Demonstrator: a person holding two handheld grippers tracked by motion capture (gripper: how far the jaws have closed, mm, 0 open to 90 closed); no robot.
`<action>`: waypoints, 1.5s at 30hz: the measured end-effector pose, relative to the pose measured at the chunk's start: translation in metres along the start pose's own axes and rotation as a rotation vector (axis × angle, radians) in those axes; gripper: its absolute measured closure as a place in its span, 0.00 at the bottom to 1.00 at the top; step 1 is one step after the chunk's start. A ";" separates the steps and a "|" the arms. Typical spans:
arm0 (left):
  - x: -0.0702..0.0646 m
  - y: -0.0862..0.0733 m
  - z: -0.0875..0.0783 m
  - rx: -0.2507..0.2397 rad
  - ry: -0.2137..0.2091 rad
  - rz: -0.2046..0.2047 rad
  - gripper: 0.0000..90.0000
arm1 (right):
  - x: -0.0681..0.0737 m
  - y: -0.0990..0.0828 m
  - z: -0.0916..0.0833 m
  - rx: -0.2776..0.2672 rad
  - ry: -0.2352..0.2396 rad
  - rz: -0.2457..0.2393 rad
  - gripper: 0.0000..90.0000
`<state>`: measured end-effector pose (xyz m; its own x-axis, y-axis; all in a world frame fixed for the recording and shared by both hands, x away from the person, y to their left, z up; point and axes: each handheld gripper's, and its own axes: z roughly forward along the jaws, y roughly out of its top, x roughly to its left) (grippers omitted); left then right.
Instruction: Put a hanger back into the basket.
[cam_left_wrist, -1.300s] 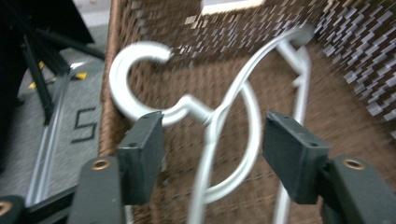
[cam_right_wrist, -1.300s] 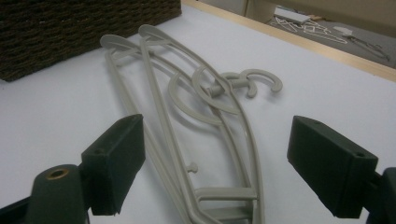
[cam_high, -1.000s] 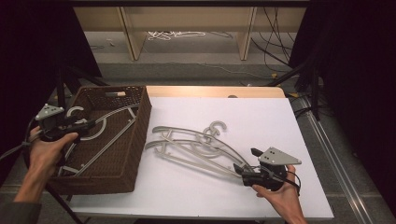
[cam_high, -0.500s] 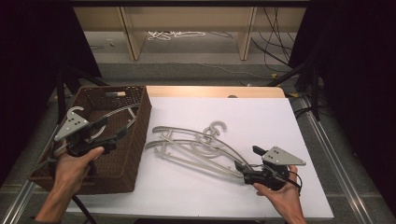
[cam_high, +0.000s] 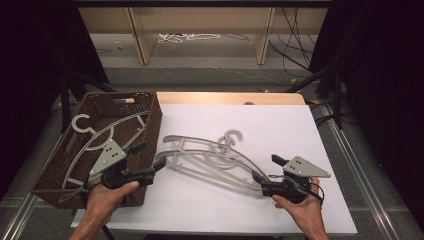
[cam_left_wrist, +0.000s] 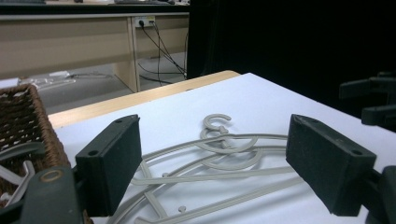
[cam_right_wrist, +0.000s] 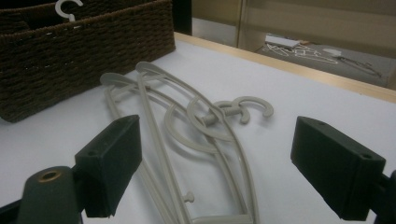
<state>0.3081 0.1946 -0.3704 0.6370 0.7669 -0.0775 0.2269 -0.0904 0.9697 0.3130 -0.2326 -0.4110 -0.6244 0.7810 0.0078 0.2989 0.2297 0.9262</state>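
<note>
- The hangers (cam_high: 210, 159) lie in a loose, overlapping pile on the white sheet (cam_high: 280, 125) that covers the bench (cam_high: 225, 97), between the two tools, with their hooks pointing towards the far edge.
- They are pale grey plastic; no brand, label or writing can be read on them.
- The left tool (cam_high: 159, 165) sits at the pile's left end, just beside the basket's near corner. Its jaws have just been opening and stand wide apart, with nothing pinched; in the left gripper view (cam_left_wrist: 212, 168) the hangers lie on the sheet ahead of the pads.
- The right tool (cam_high: 259, 179) sits at the pile's right end, its jaws spread wide in the right gripper view (cam_right_wrist: 215, 172), released, with the hangers on the sheet between and ahead of them.
- The brown wicker basket (cam_high: 150, 107) stands on the bench's left side, with one more hanger (cam_high: 92, 137) lying inside it.
- Cables (cam_high: 190, 36) lie on the floor beyond the bench.
</note>
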 end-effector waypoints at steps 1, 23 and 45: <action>-0.001 -0.002 0.001 0.000 -0.004 0.006 0.20 | 0.000 0.000 0.000 0.000 0.003 0.001 0.18; -0.014 -0.045 -0.002 -0.003 -0.021 0.054 0.19 | 0.004 -0.001 0.005 0.015 0.018 -0.009 0.18; -0.014 -0.053 -0.004 -0.002 -0.040 0.039 0.18 | -0.022 0.015 0.081 0.318 0.047 -0.141 0.25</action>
<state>0.2838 0.1911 -0.4194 0.6745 0.7367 -0.0487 0.1999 -0.1187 0.9726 0.3901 -0.1989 -0.4275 -0.7061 0.7027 -0.0877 0.4124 0.5087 0.7557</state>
